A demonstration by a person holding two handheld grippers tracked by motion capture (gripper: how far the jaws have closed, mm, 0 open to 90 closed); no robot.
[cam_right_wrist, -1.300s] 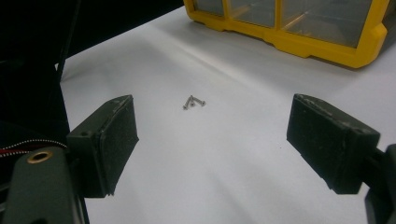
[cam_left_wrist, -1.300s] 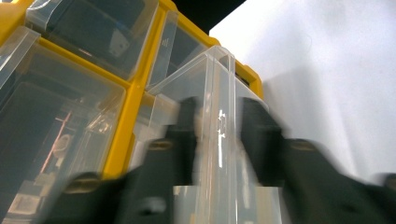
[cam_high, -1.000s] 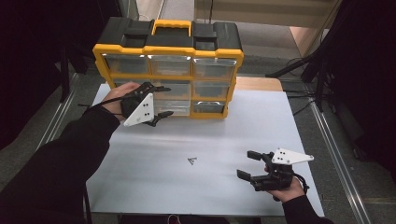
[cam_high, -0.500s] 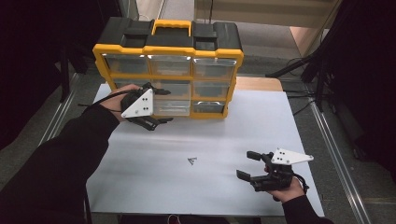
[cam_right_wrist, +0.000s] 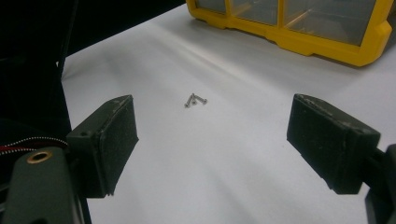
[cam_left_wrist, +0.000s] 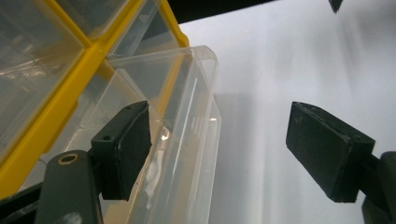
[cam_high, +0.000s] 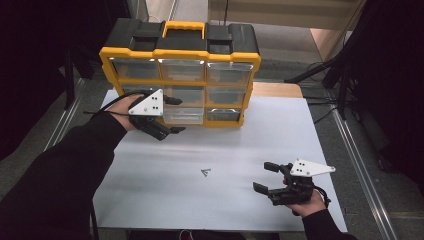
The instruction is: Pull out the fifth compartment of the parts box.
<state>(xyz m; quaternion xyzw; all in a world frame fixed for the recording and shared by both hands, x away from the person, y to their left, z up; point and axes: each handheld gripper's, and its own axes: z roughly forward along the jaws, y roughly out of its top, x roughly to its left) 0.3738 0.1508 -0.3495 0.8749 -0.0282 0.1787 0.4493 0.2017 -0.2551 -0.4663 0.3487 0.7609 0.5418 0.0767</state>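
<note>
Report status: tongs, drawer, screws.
Left tongs open around pulled-out clear drawer. Right tongs open, empty. Screws loose on table, path clear.

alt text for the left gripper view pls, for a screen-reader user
The left gripper has open jaws straddling the front wall of a clear plastic drawer pulled out of a yellow-framed organizer. White table surface lies beyond.

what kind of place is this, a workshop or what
Probably a workshop or lab bench: a yellow parts organiser with clear drawers, loose screws on a white table, and cables on the floor.
</note>
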